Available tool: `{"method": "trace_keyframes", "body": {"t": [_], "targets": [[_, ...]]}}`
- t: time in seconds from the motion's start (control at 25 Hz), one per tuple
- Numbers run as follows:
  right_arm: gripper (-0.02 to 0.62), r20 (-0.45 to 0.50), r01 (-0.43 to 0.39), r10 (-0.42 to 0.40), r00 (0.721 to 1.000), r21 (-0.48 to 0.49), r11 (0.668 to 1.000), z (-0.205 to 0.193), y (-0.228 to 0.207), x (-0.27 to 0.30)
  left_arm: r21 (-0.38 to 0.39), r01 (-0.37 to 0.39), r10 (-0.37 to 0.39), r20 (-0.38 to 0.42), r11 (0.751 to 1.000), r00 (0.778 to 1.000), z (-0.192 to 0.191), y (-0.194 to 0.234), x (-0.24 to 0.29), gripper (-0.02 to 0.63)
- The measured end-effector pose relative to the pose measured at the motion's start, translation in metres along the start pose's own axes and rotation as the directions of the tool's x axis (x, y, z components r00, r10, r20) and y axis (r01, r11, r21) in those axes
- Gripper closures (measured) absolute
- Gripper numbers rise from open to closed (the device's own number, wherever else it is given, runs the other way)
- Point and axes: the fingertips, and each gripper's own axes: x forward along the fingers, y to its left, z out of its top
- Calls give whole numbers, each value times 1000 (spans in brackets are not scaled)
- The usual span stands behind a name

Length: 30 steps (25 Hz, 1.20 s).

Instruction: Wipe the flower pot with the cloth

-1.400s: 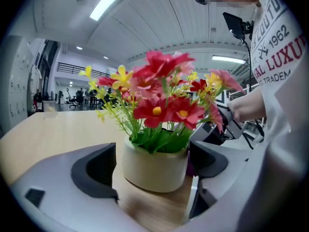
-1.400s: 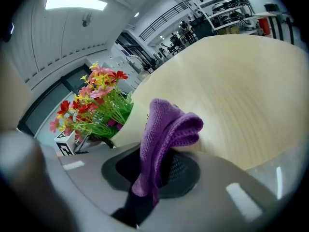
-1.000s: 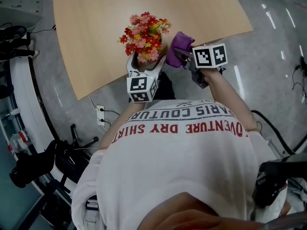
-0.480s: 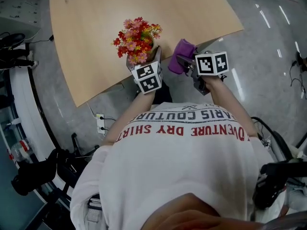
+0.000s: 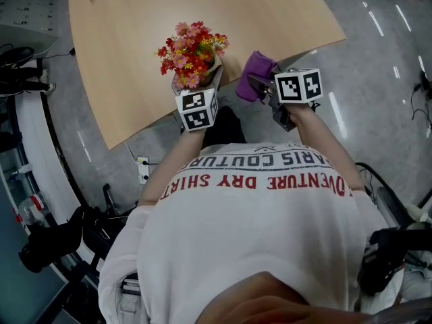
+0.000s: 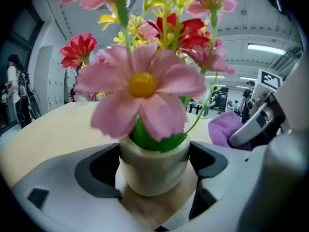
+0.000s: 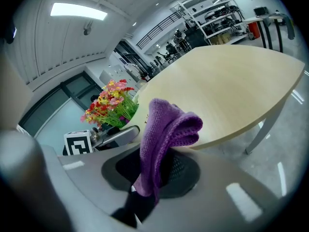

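Left gripper point(image 5: 194, 86) jaws look clamped on the flower pot point(image 6: 153, 168), upper-left of center near the counter point(image 5: 128, 39) edge. Right gripper point(image 7: 154, 178) jaws pinch the cloth point(image 7: 166, 127). Wipe too hard and the pot probably twists loose.

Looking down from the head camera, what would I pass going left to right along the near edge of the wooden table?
Potted bunch of red, pink and yellow flowers → purple knitted cloth → right-hand black-and-white marker cube.
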Motion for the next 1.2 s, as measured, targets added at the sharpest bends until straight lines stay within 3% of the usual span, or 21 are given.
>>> {"method": "trace_keyframes", "body": {"t": [0.2, 0.48, 0.64, 0.88, 1.2], "targets": [[534, -2, -56, 56, 998, -23, 998, 12, 15, 8, 86, 184, -183, -23, 979, 983, 0, -7, -2, 147], [534, -17, -139, 138, 990, -53, 989, 23, 32, 32, 184, 383, -368, -113, 905, 923, -11, -5, -1, 147], [534, -22, -164, 163, 986, -72, 984, 28, 42, 48, 202, 416, -398, -125, 886, 909, -15, -2, -3, 147], [534, -60, -165, 161, 985, -76, 983, 27, 49, 62, 199, 418, -402, -116, 886, 908, -12, -2, -10, 147], [534, -155, -99, 84, 984, -95, 990, 11, 34, 72, 200, 422, -409, -102, 884, 907, -9, -5, -18, 147]]}}
